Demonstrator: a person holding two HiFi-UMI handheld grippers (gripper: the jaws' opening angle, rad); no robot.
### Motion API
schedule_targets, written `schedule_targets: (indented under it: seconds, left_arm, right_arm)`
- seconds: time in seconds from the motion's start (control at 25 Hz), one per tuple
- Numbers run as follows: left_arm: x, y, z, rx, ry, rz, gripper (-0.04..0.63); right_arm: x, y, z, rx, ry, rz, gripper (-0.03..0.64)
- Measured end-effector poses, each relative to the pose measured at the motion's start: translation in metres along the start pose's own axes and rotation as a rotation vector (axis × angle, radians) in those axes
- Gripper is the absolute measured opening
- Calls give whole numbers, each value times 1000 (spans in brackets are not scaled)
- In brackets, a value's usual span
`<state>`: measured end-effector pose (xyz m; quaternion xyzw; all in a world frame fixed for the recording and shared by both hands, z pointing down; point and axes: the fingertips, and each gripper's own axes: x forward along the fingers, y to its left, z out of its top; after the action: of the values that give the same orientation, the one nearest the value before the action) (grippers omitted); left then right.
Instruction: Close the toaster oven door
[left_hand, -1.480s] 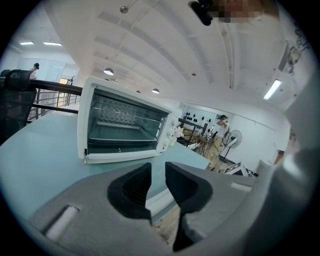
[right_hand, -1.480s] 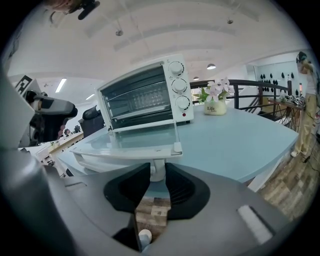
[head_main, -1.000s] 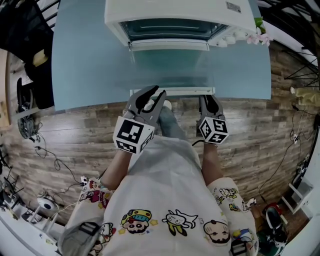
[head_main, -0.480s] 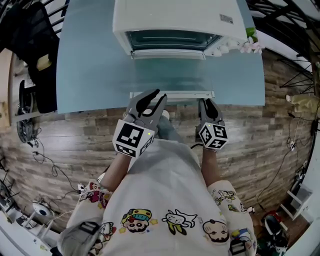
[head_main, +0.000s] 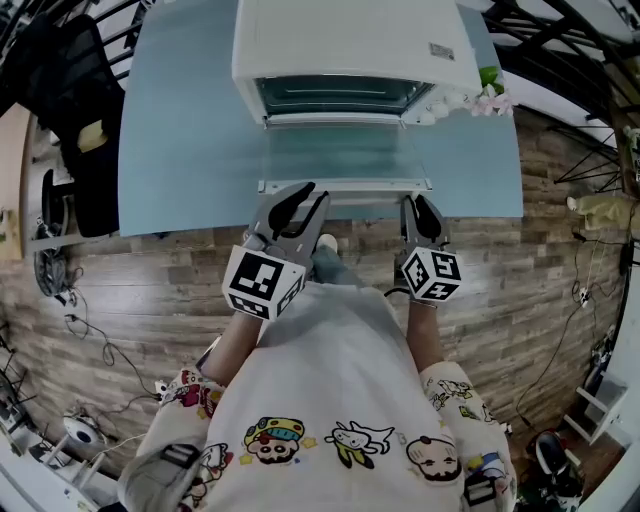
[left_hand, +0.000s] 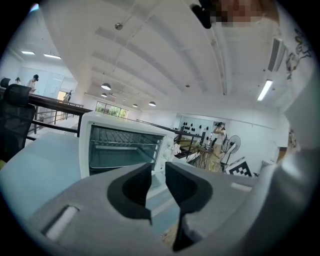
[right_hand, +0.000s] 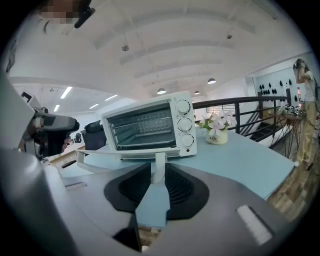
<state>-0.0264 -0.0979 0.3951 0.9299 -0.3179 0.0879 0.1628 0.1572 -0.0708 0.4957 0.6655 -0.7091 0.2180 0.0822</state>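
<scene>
The right hand-held gripper (right_hand: 155, 172) is clenched on the right end of the door handle (head_main: 345, 186), and the white post of the handle stands between its dark pads. To its left, the left hand-held gripper (left_hand: 158, 175) is released. Its jaws stand a little apart with nothing between them, just before the left part of the same handle. Beyond both grippers the glass door (head_main: 340, 150) hangs open and almost flat over the blue desk (head_main: 180, 130). Behind it, the white toaster oven (head_main: 345, 45) holds a wire rack (right_hand: 145, 125). Right of the oven, a small vase (right_hand: 216, 136) holds pale flowers (right_hand: 217, 121).
</scene>
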Motion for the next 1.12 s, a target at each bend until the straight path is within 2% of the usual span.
schedule_targets:
  seconds: [0.4, 0.64, 0.84, 1.12]
  left_arm:
    - [-1, 0, 17, 10, -35, 10, 78]
    - [6, 5, 23, 10, -49, 19, 78]
    - [12, 13, 31, 14, -61, 28, 78]
    - [22, 27, 40, 10, -71, 47, 78]
  right_arm:
    - [1, 1, 35, -24, -66, 21, 104]
    - [7, 4, 59, -76, -95, 28, 106]
    - [17, 8, 86, -161, -131, 30, 106]
    - [35, 10, 124, -175, -167, 54, 106]
